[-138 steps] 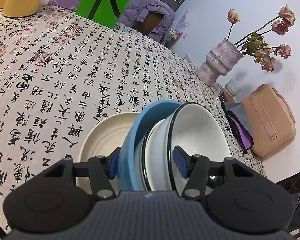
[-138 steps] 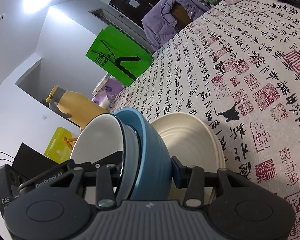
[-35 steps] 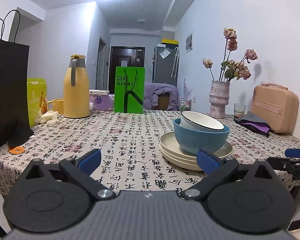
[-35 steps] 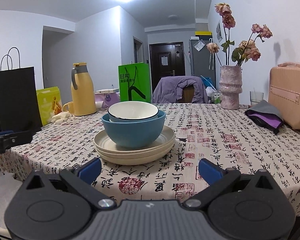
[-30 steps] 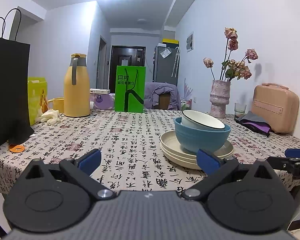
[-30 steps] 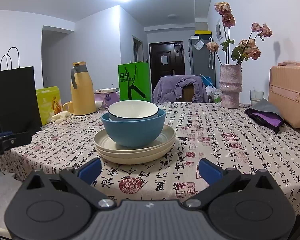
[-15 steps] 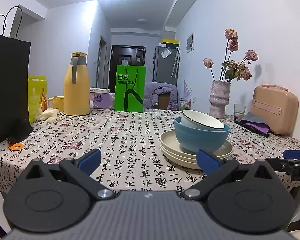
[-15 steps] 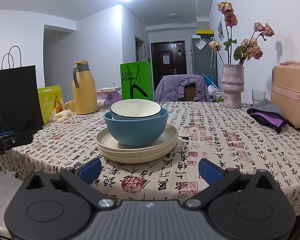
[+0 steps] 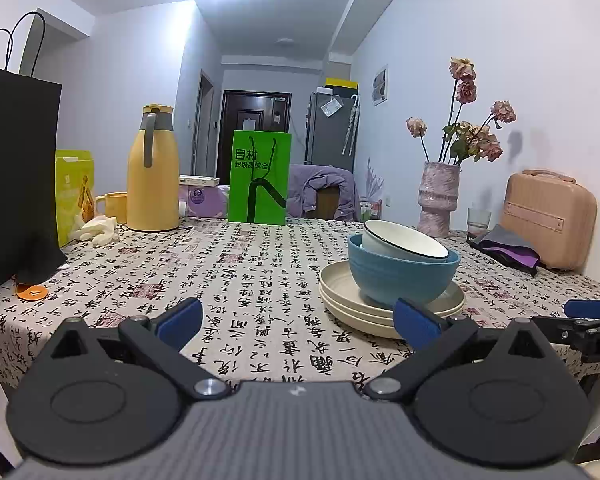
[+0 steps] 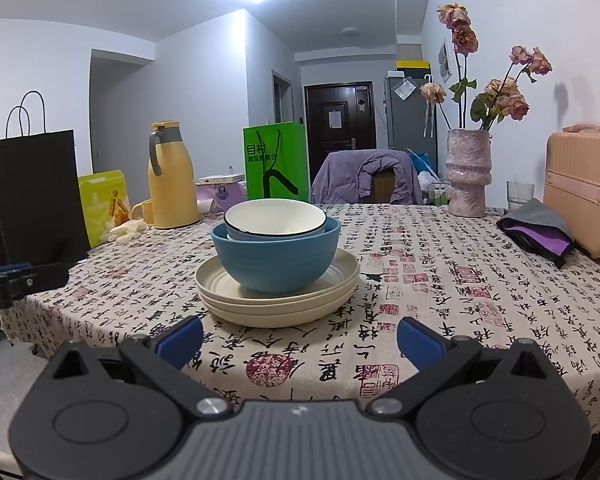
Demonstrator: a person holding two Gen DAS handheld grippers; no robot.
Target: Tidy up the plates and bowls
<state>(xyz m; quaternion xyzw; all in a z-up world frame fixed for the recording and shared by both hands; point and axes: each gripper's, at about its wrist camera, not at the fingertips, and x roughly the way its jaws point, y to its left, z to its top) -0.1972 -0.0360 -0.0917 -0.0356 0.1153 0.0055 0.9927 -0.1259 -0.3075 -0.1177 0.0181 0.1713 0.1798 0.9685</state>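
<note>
A stack of cream plates (image 9: pixel 340 296) (image 10: pixel 276 304) rests on the patterned tablecloth. On the stack sits a blue bowl (image 9: pixel 400 276) (image 10: pixel 276 260), and a white bowl with a dark rim (image 9: pixel 400 240) (image 10: pixel 274 212) is nested in it, tilted in the left wrist view. My left gripper (image 9: pixel 298 320) is open, held back at the table's near edge, left of the stack. My right gripper (image 10: pixel 300 340) is open too, straight in front of the stack and short of it. Nothing is between either pair of fingers.
A black paper bag (image 9: pixel 16 184), yellow-green box (image 9: pixel 74 192), yellow thermos (image 9: pixel 153 172), yellow mug (image 9: pixel 114 206) and green bag (image 9: pixel 259 178) line the left and back. A pink vase with dried roses (image 10: pixel 468 172), a glass (image 10: pixel 520 194), a folded cloth (image 10: pixel 540 232) and a beige case (image 10: pixel 584 196) stand right.
About 4.6 s ago both grippers were shut on the nested bowls above the plates; now the bowls sit on the stack and both grippers are open, drawn back. Little has moved in the last second.
</note>
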